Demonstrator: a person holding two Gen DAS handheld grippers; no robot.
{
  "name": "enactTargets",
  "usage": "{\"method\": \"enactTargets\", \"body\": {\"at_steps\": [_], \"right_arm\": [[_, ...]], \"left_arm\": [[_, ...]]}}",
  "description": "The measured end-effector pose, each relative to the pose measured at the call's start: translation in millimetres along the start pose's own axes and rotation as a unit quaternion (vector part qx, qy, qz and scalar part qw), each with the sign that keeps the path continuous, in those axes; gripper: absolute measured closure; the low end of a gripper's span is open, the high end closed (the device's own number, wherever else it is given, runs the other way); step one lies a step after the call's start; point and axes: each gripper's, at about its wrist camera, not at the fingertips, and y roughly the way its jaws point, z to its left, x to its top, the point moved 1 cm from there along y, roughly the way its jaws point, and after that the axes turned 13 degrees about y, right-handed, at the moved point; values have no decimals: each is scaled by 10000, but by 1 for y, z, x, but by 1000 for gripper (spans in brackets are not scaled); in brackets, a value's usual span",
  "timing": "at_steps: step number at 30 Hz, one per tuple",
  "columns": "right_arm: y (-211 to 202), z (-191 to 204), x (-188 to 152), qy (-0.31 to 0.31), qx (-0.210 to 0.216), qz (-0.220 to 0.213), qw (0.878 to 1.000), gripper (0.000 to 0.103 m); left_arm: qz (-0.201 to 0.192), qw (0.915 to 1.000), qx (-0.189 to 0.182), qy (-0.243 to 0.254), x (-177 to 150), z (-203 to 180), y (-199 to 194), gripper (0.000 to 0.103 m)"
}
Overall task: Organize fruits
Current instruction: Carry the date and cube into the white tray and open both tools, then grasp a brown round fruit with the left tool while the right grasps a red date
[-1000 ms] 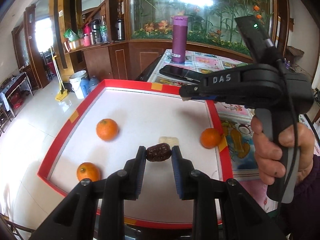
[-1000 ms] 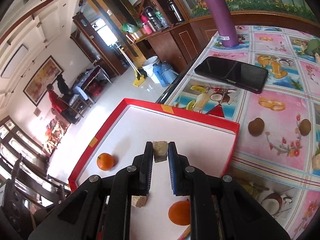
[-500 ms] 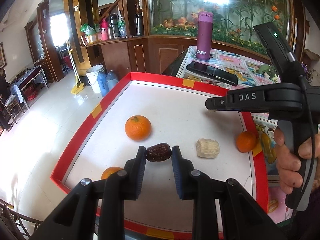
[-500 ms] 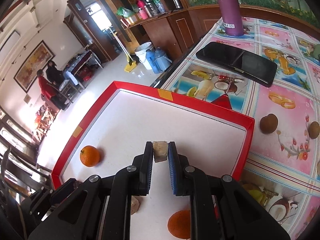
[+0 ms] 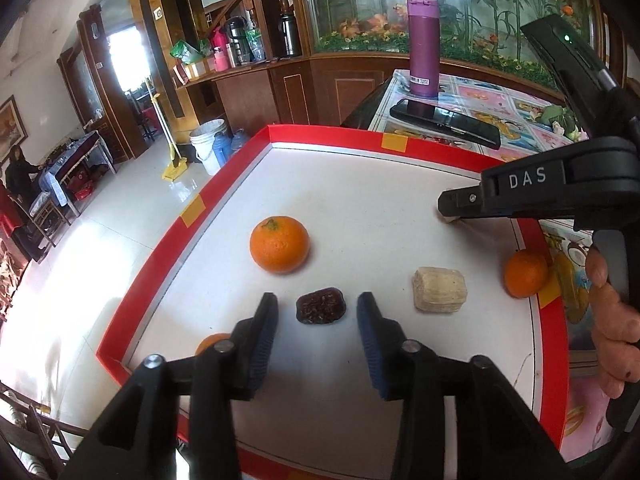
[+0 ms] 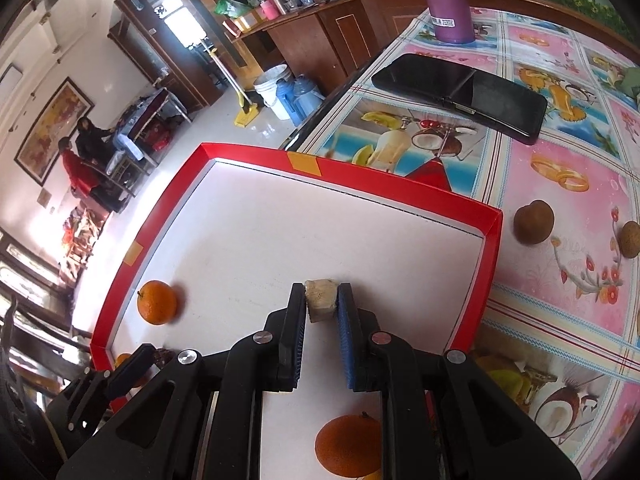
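Observation:
A dark red date lies on the white, red-rimmed tray between the fingers of my open left gripper, not touched. An orange sits just beyond it, a beige chunk to its right, another orange at the right rim, a third at the near left. My right gripper is shut on a beige chunk above the tray's right side; it also shows in the left wrist view. Oranges show below it.
A black phone and a purple bottle stand on the patterned tablecloth beyond the tray. Two brown round fruits lie on the cloth to the right of the tray. The tray's left side overhangs the floor.
My left gripper has opened and let go of the date, which now lies on the tray. My right gripper has moved with the beige chunk toward the tray's right side.

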Motion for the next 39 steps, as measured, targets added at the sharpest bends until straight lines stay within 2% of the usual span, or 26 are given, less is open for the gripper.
{"method": "enactTargets", "body": {"at_steps": [3, 5, 7, 8, 17, 39], "right_arm": [[-10, -4, 0, 93, 115, -70, 9999, 76], [-17, -6, 2, 129, 214, -138, 9996, 76], [-26, -9, 5, 177, 336, -182, 9991, 76], [-30, -11, 6, 195, 378, -223, 9988, 76], [-69, -36, 16, 294, 396, -566, 9972, 76], [-169, -168, 19, 1109, -30, -1217, 9864, 76]], "left_arm": [[-108, 9996, 255, 102, 2, -2, -9, 31], [-188, 9990, 374, 156, 5, -4, -16, 28], [-225, 9984, 468, 206, 7, -5, -21, 19], [-260, 9982, 493, 232, 9, -7, -23, 18], [-438, 9963, 565, 476, 26, -23, -41, 14], [-805, 9863, 171, 1430, 79, -119, -64, 11]]}}
